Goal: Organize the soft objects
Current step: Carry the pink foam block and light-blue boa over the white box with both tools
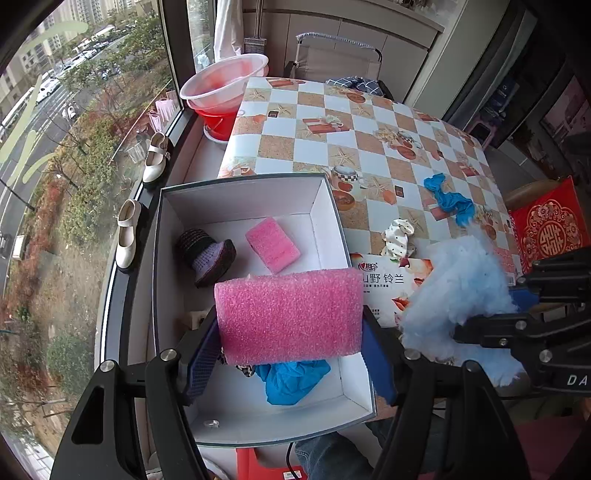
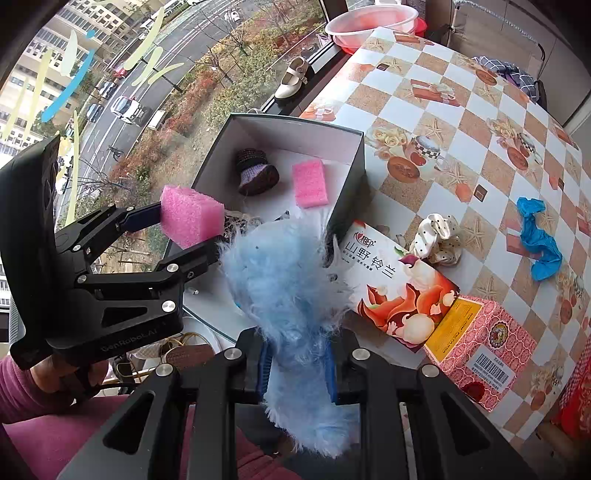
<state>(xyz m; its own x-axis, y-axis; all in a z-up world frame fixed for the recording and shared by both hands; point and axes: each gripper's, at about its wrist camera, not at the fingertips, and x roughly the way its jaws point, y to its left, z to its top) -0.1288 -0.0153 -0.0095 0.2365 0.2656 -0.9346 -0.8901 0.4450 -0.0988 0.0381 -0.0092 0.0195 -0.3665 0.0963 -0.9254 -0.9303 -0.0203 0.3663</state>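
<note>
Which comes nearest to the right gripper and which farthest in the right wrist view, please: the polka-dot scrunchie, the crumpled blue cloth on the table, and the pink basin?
From the right gripper, which is shut on the blue fluffy item:
1. Polka-dot scrunchie, just right of the printed box.
2. Crumpled blue cloth, farther right on the checked table.
3. Pink basin, beyond the table's far end by the window.

The open box kept bare floor along its far wall and near corner — a knitted bootie, small pink sponge and blue cloth filled the rest. A tissue pack crowded, perhaps touched, its right wall.
</note>
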